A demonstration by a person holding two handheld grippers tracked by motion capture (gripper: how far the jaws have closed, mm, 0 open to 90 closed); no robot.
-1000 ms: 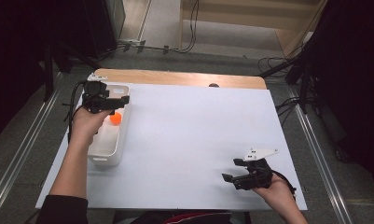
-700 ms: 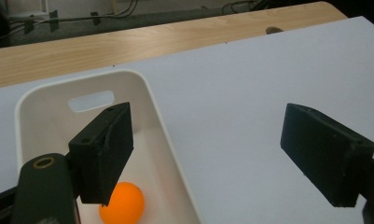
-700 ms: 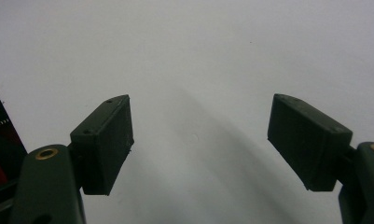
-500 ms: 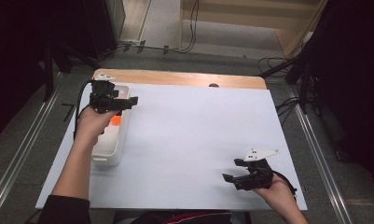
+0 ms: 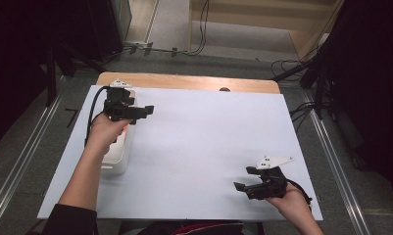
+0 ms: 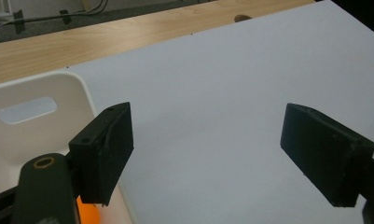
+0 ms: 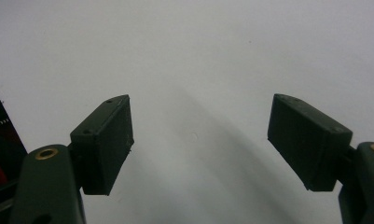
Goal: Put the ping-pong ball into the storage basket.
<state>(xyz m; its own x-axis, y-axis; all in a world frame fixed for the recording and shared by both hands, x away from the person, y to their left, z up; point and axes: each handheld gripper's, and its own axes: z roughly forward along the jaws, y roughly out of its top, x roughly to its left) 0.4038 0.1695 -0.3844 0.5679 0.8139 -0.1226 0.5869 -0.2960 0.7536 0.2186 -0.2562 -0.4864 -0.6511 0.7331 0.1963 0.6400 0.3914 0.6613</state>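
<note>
Item — orange ball (image 6: 88,216) lying in white bin (image 5: 119,155) at frame left, deposit apparently done; left gripper (image 5: 144,111) and right gripper (image 5: 243,182) both jaws apart, empty — nothing left outstanding.

A: Background? White tabletop (image 5: 208,147), a bare wooden strip (image 5: 184,81) along its far edge.
B: Floor (image 5: 42,147) is grey carpet with metal rails at lower left and lower right. Dark curtains (image 5: 370,73) fill both upper corners; cables (image 5: 199,46) at top centre, tan flooring beyond.
</note>
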